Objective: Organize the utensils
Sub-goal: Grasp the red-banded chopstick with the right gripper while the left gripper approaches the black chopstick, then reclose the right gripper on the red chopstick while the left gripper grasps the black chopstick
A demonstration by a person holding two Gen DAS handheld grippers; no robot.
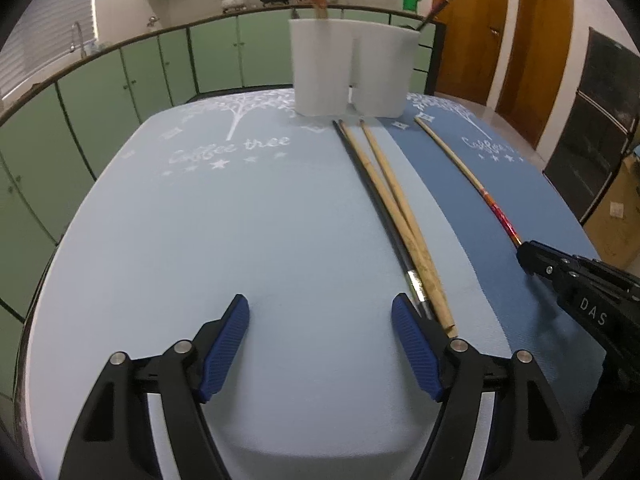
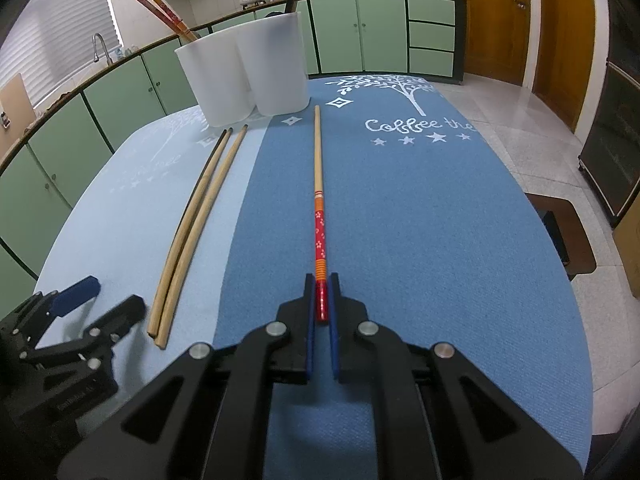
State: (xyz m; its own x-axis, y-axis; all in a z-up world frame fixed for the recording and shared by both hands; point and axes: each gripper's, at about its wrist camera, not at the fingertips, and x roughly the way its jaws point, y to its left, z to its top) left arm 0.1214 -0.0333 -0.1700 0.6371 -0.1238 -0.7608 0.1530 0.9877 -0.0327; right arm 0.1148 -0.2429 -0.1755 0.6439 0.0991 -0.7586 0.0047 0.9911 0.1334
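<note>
Red-handled chopstick pinched at its end by right tongs; left tongs spread wide, empty, above mat.

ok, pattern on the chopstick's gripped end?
Red with small white flowers, orange bands; clearest in right wrist view.

The light blue mat lies bare across its left and middle, giving wide free passage ahead of the left tongs, whose jaws stand apart with nothing between them. Just right of them, three chopsticks lie bunched along the mat seam, barring a sideways sweep. The white holder stands at the far edge of the counter, blocking that end. On the dark blue mat, the right tongs are clamped on the red-patterned chopstick; the stretch right of it is open to the edge.
</note>
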